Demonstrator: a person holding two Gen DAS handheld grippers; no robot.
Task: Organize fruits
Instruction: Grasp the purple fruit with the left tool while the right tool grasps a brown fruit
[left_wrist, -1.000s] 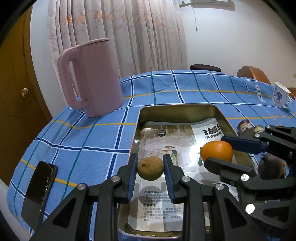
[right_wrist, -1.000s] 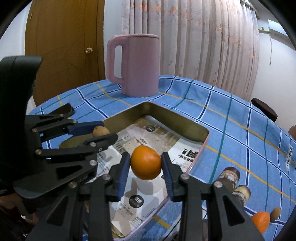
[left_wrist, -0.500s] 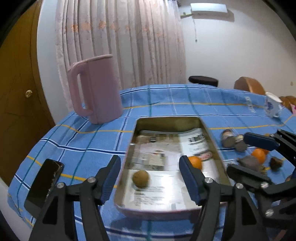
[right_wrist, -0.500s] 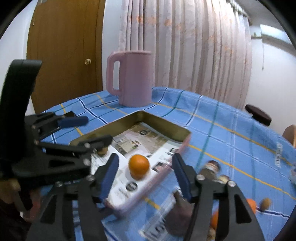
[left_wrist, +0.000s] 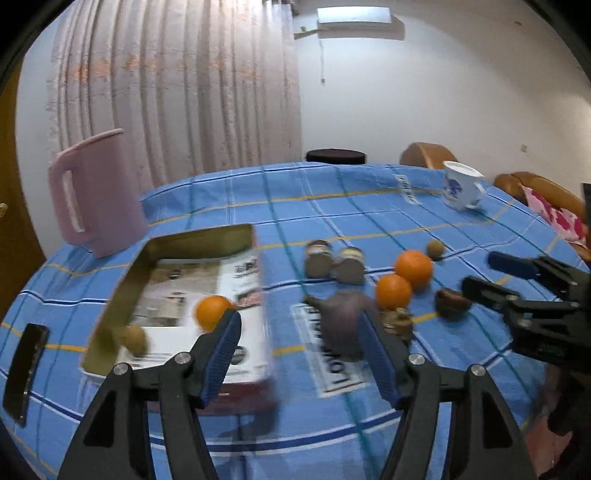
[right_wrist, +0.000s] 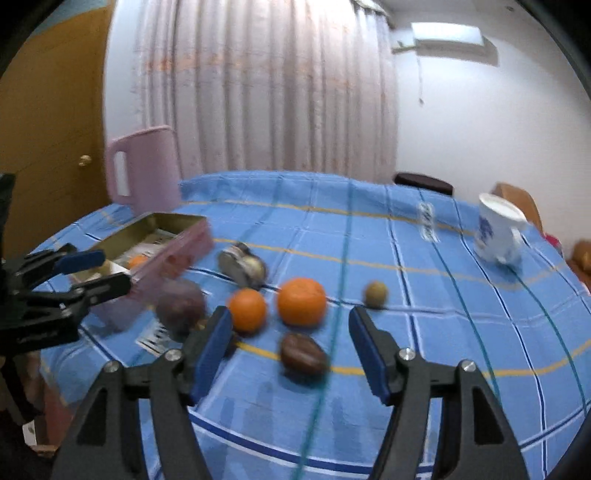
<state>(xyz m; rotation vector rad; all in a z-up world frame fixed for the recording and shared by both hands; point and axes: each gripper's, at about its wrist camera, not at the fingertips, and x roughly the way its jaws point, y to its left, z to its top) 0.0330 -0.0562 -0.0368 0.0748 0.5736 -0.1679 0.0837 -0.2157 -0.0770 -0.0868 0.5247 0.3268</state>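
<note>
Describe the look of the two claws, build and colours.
Both match: the left claw and right claw have black angular plastic frames with cut-out openings, silver screws at the joints, and flat blue pads lining the inner fingers. No cables, markings or sleeves show.

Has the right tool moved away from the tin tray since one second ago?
Yes. The right tool was over the tin tray; now, open and empty, it is to the tray's right, above the loose oranges.
</note>
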